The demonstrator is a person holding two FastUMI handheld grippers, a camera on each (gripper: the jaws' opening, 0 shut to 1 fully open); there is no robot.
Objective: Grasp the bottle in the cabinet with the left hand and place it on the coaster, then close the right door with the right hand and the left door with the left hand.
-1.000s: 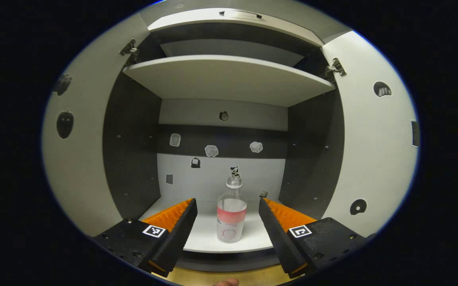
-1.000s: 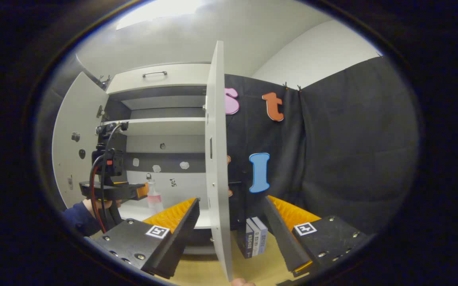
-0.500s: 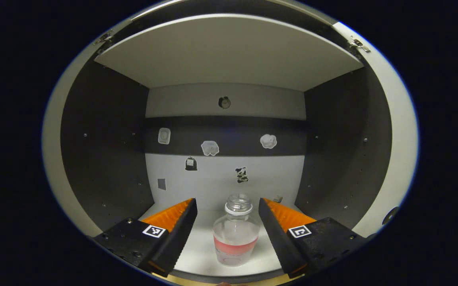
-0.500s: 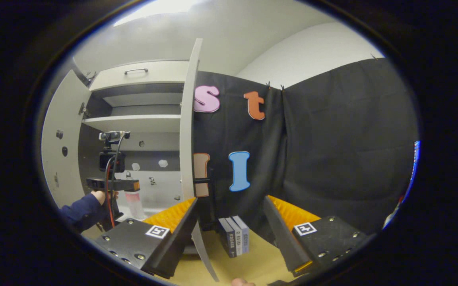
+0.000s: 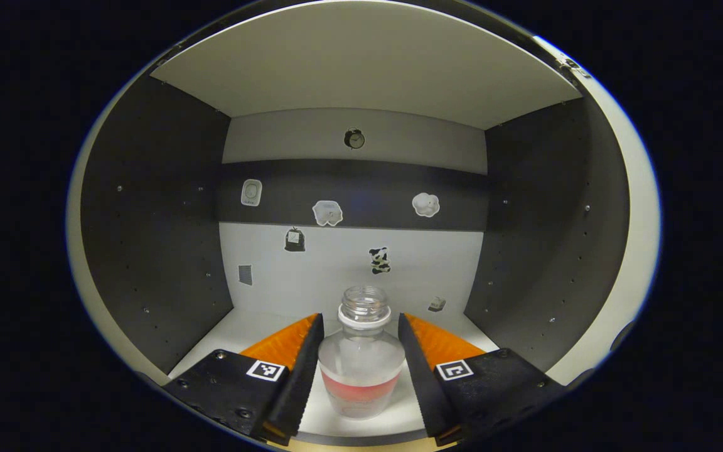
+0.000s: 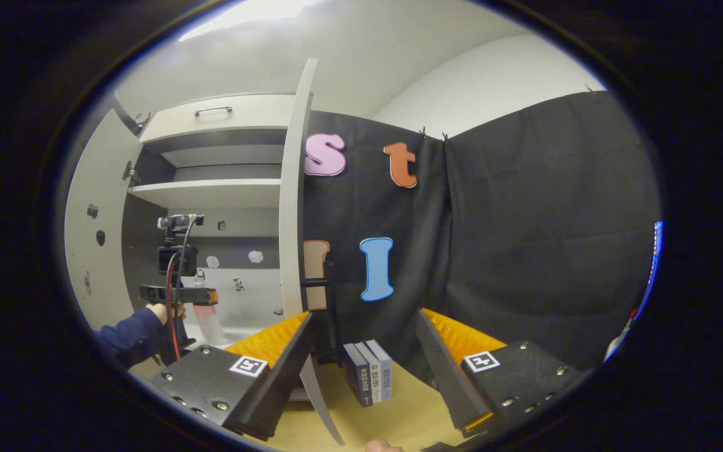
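Note:
A clear bottle [image 5: 361, 370] with a pink label and no cap stands upright on the cabinet's lower shelf [image 5: 236, 329]. My left gripper [image 5: 359, 317] reaches into the cabinet, and both its fingers press against the bottle's sides. In the right gripper view the left gripper [image 6: 179, 294], held by a hand in a dark sleeve [image 6: 129, 329], is at the bottle [image 6: 206, 317] inside the cabinet. The right door [image 6: 289, 188] stands open, edge-on to me, and the left door [image 6: 85, 238] is swung wide. My right gripper [image 6: 363, 314] is open beside the right door with nothing between its fingers.
An upper shelf [image 5: 361, 63] spans the cabinet above the bottle. Small stickers dot the back wall [image 5: 336, 270]. Outside, several books [image 6: 369, 376] stand on the wooden tabletop [image 6: 393, 420] just right of the right door, in front of the black cloth.
My left gripper went deeper into the cabinet and its fingers closed in onto the bottle's sides. The right gripper turned slightly right earlier and has since stayed almost still.

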